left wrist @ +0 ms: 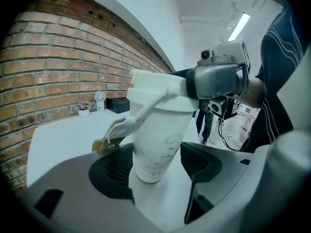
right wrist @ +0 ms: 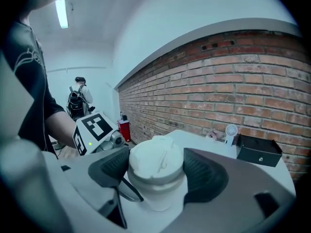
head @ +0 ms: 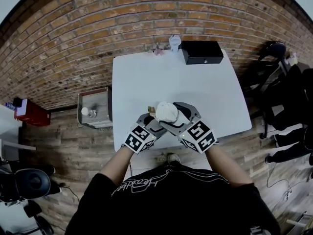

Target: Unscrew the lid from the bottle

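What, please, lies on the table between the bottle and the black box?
Nothing; the head view shows bare table between bottle and black box.

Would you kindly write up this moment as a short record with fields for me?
bottle: white, near the table's front edge, between both grippers
lid: white, still on the bottle
left gripper: jaws closed on the bottle's body
right gripper: jaws closed on the lid
table: white, with a black box and a small white fan at its far edge
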Tool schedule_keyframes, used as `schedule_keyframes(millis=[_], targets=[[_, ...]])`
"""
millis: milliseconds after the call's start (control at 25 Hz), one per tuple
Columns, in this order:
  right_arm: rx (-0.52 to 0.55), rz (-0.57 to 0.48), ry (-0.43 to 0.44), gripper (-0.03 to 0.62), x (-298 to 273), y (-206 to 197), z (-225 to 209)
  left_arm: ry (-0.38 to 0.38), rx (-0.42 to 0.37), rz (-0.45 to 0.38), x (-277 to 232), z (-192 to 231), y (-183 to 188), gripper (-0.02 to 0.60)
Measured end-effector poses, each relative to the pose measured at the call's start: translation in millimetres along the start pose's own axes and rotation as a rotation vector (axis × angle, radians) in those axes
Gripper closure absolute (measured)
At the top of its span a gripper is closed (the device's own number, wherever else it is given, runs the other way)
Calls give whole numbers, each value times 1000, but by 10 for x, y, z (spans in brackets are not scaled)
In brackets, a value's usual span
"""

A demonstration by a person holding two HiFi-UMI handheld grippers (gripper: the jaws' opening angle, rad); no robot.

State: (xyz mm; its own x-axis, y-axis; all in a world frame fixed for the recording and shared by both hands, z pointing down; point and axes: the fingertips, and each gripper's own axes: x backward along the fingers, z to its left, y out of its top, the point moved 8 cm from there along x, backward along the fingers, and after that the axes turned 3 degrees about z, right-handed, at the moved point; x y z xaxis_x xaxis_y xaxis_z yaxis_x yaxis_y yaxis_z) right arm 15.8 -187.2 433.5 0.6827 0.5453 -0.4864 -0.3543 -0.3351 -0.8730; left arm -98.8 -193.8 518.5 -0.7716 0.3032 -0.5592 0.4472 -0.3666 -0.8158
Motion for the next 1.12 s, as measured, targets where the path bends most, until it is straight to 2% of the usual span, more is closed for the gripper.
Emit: schedule_keyframes(millis=[240, 480, 1120], targets=[[-2, -17, 5, 256, 4, -5, -15, 3, 8, 0, 0, -2, 6, 258], [45, 15, 74, 261, 12, -2, -85, 5, 13, 1, -15, -18, 12, 258], [330, 133, 551, 263, -109, 119, -339, 5, 39, -16, -6, -28, -17, 258]])
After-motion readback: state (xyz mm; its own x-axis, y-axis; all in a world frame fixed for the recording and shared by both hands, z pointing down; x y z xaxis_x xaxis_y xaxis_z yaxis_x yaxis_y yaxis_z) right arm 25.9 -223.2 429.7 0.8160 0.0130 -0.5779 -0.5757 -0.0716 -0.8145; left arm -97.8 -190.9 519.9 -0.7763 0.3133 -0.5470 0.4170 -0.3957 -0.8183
